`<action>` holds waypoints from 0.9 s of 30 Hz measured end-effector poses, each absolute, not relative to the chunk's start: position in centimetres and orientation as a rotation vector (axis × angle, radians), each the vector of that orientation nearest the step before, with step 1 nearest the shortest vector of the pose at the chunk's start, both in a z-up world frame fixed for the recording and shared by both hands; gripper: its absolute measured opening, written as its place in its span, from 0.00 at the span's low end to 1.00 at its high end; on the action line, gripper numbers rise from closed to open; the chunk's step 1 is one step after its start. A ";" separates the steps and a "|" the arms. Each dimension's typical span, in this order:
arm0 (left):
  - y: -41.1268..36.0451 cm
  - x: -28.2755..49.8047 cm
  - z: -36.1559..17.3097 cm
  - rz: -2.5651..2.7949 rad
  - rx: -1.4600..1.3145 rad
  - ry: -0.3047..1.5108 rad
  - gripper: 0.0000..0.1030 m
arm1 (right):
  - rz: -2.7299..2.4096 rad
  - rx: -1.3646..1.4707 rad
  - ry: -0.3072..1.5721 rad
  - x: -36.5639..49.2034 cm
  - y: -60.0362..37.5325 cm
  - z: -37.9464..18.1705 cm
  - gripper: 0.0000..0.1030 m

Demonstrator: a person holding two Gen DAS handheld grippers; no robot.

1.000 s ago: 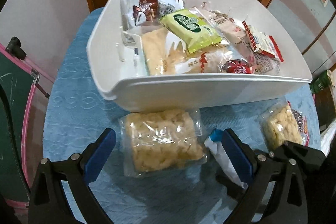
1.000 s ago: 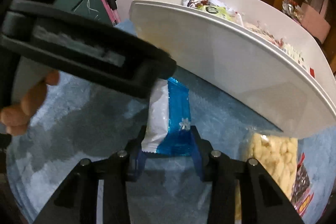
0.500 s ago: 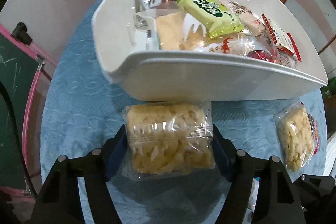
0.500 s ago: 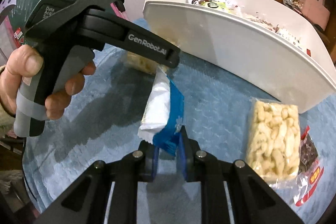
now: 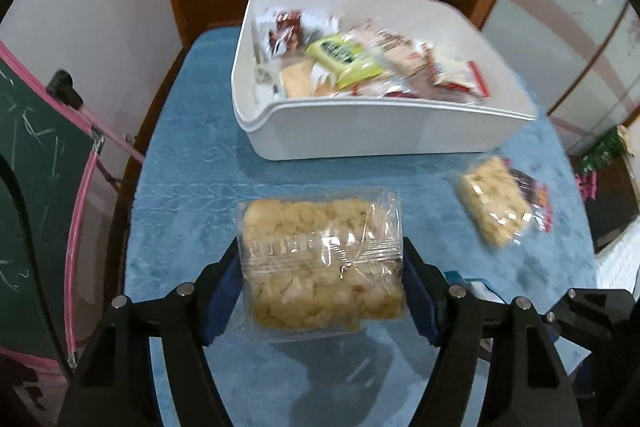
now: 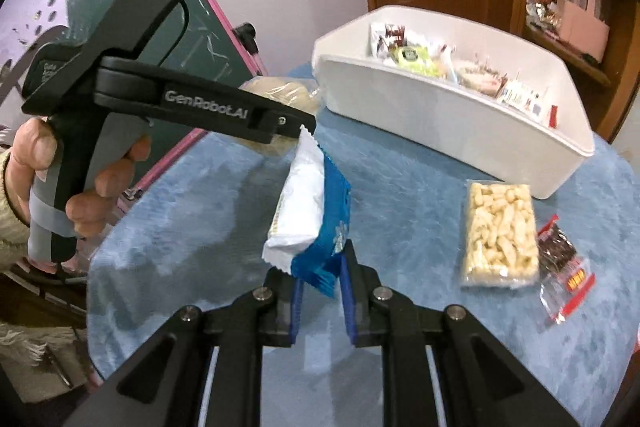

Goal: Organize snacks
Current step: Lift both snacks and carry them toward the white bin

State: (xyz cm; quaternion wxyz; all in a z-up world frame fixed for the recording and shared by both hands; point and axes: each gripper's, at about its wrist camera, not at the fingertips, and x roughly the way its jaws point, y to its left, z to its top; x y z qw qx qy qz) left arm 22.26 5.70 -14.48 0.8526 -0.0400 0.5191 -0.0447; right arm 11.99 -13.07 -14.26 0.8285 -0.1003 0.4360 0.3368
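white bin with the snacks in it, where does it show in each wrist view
Left wrist view: the white bin sits upper centre, beyond the clear puffed-snack pack clamped in the left gripper.
Right wrist view: the bin is upper right, past the blue-and-white packet held by the right gripper.
Shared landmark: the puffed-rice bar lying on the blue tablecloth.

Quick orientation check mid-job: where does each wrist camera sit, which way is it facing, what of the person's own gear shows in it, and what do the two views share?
Left wrist: behind the left gripper, looking steeply down over the blue tablecloth toward the white bin; own fingers clamp the clear puffed-snack pack.
Right wrist: behind the right gripper, facing the bin obliquely; own fingers pinch the blue-and-white packet; the person's left hand shows.
Shared: bin, tablecloth, loose snack bar, chalkboard.
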 end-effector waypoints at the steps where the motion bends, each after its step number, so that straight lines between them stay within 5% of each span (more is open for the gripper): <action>1: 5.6 21.6 -13.6 -0.104 -0.075 1.077 0.69 | 0.714 -0.213 0.916 11.7 -13.3 -13.7 0.16; 27: 2.2 18.6 6.3 -0.112 0.163 0.691 0.69 | 0.492 -0.119 0.589 13.5 -16.9 5.2 0.16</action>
